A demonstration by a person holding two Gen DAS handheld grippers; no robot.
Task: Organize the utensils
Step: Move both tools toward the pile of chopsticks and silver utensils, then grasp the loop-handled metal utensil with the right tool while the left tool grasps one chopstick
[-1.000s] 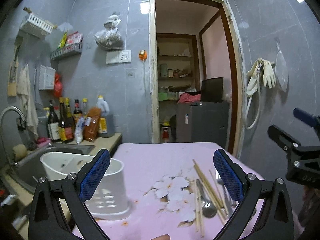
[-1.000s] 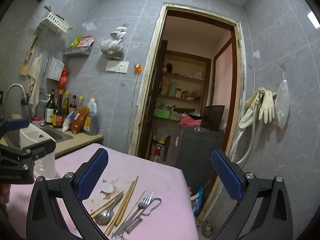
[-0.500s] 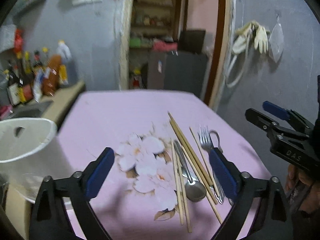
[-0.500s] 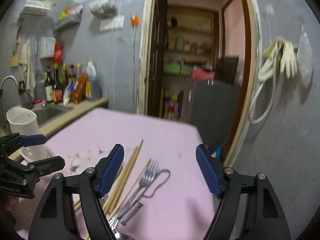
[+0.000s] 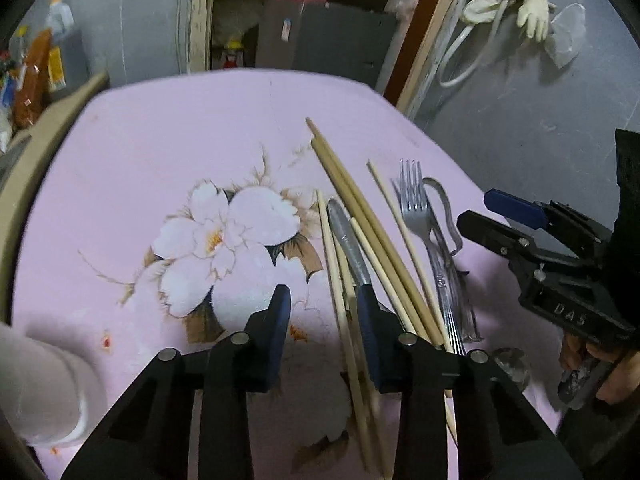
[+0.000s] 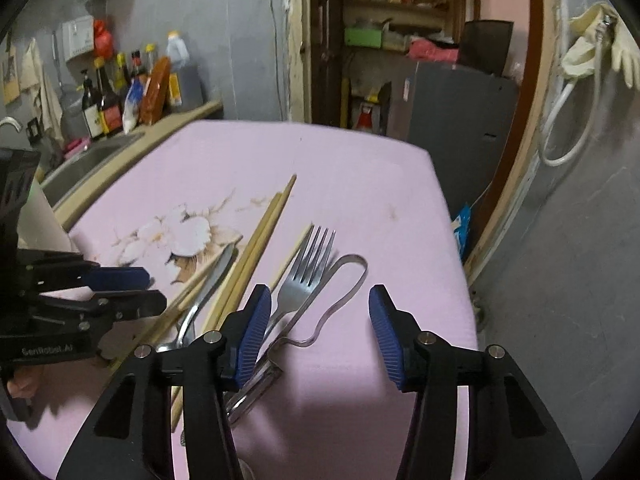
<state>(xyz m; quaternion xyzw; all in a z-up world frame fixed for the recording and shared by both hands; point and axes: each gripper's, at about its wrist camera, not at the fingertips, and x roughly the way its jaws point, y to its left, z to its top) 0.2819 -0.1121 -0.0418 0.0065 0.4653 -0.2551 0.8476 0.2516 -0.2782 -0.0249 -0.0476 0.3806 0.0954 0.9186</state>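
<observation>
Wooden chopsticks [image 5: 352, 196], a spoon [image 5: 352, 240], a fork [image 5: 416, 204] and a bent metal peeler [image 5: 444, 216] lie together on the pink flowered tablecloth [image 5: 168, 128]. My left gripper [image 5: 324, 312] is open, low over the near ends of the chopsticks and spoon, its right finger [image 5: 372, 320] on them. My right gripper [image 6: 316, 312] is open over the fork [image 6: 308, 276] and the peeler [image 6: 340, 292]. The white utensil holder [image 5: 36, 384] stands at the table's near left corner.
A counter with sauce bottles [image 6: 120, 96] and a sink [image 6: 84, 160] runs along the left of the table. A doorway [image 6: 400, 40] with a grey cabinet is behind. The table's right edge [image 6: 448, 216] drops to the floor by the grey wall.
Both grippers have tilted down and come low over the utensil pile. Both jaws have narrowed. The left gripper has moved right, away from the holder.
</observation>
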